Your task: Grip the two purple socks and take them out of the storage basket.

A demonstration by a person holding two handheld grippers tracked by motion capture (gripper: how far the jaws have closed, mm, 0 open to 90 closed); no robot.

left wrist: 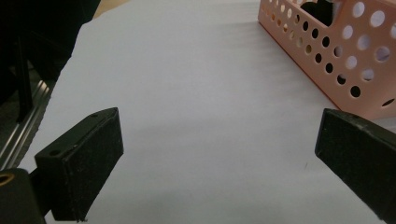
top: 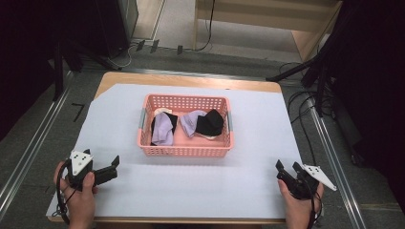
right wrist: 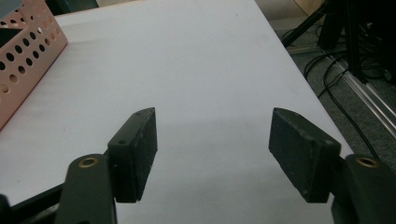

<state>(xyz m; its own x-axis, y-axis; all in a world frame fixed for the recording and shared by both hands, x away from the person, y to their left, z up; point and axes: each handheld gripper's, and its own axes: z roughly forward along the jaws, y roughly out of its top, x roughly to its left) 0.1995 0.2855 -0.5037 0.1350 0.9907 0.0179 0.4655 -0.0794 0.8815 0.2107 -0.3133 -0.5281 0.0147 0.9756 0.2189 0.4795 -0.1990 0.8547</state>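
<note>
socks (top: 165, 130) in basket (top: 184, 151), mid-table (top: 143, 186)

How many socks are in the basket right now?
4 visible in the pink basket: on its left, a black sock under a purple sock; on its right, a purple sock beside a black sock. More may lie underneath.

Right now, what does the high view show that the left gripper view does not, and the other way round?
High view: the purple and black socks lying inside the pink perforated plastic basket, both hands, and the right tongs open over the white table cover.

Left gripper view: a close look along the left tongs, their black jaws wide apart with nothing between them, and the round holes of the basket's side wall.

Both: the pink basket, the white cover and the left tongs.
</note>
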